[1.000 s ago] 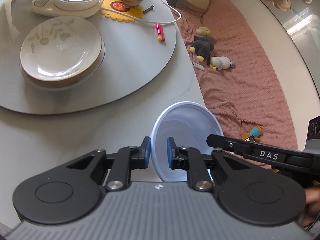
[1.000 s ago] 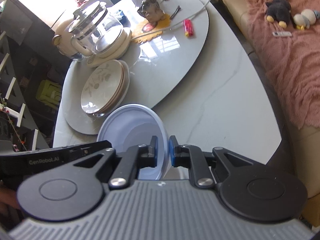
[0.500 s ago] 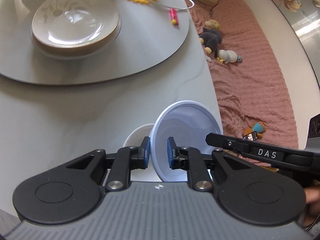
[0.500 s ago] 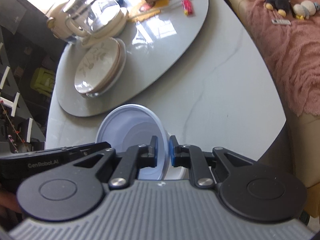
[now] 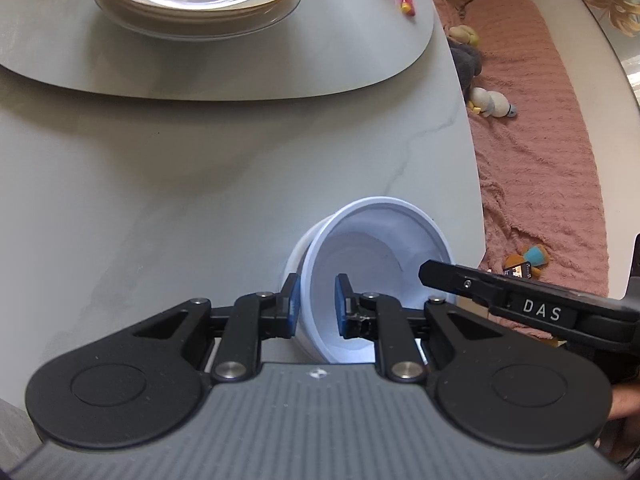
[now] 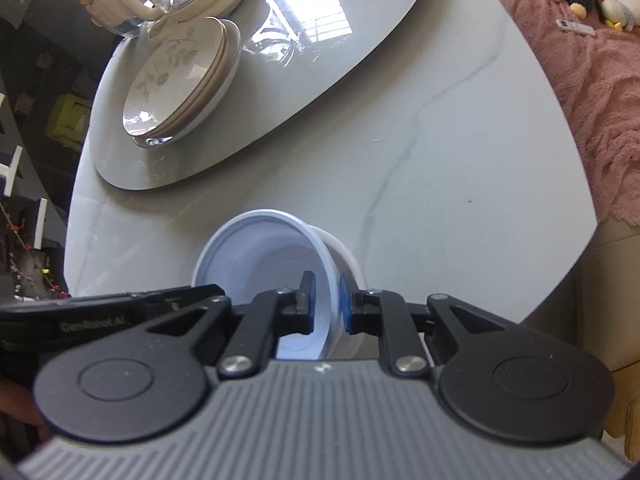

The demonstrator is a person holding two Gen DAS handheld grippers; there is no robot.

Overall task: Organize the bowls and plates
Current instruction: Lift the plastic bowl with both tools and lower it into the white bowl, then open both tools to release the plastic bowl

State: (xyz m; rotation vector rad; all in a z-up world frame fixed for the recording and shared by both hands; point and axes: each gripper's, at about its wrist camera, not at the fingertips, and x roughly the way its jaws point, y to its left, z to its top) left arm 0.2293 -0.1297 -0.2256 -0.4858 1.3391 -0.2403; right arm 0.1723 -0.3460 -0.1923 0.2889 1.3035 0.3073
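Two grippers hold one blue bowl (image 5: pixel 372 264) by its rim, low over the white bowl (image 6: pixel 348 258) under it.

Since a second ago both grippers have come down, and the white bowl, not seen back then, now peeks out from under the blue one at the near edge of the table (image 5: pixel 200 184). I think the blue bowl is about to nest inside it, so this stack is nearly done. The left gripper (image 5: pixel 316 306) is almost closed, pinching the bowl's left rim. The right gripper (image 6: pixel 326 302) is almost closed too, pinching the right rim. The blue bowl is round, smooth and thin. The table is smooth grey stone with pale veins. Far off, shiny leaf-print plates (image 6: pixel 180 80) sit stacked on the round turntable (image 6: pixel 320 60).
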